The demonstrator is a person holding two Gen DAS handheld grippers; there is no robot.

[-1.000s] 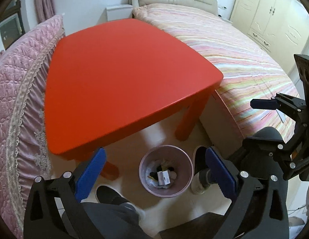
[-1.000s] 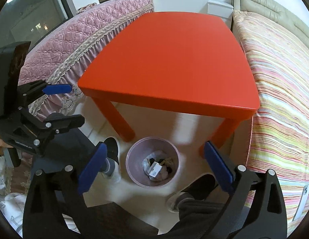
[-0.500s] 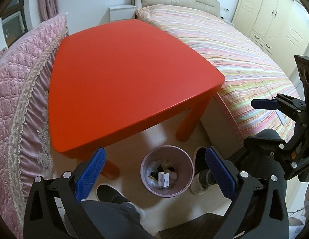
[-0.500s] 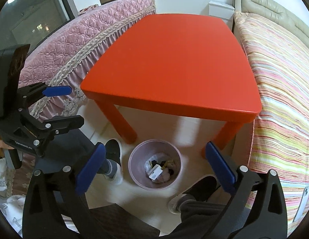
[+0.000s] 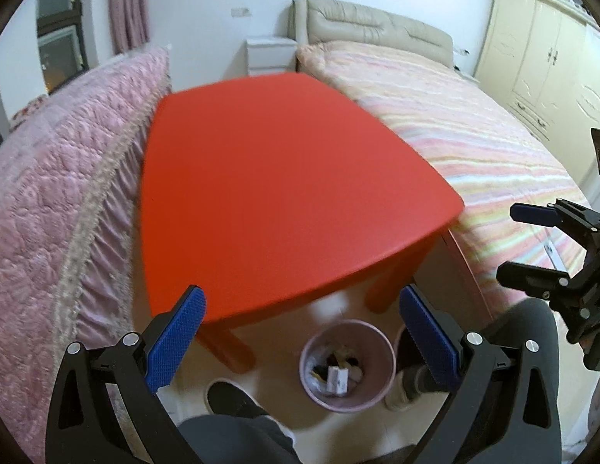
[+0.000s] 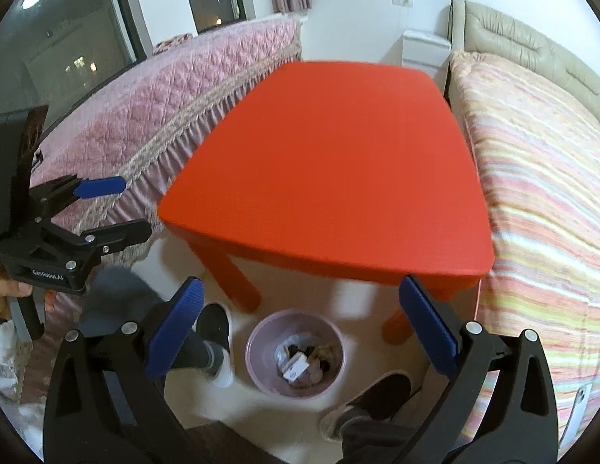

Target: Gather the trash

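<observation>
Claws [image 5: 300,328] raised, bin [image 5: 348,365] farther below.

pink bin [image 5: 348,402], trash [image 5: 337,375] inside, upright

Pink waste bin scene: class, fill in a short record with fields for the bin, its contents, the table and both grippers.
bin: round pink plastic waste bin on the floor by the table's near edge
contents: crumpled trash with a white carton on top
table: red plastic table, nothing on top
left gripper: open, holding nothing
right gripper: open, holding nothing
</observation>
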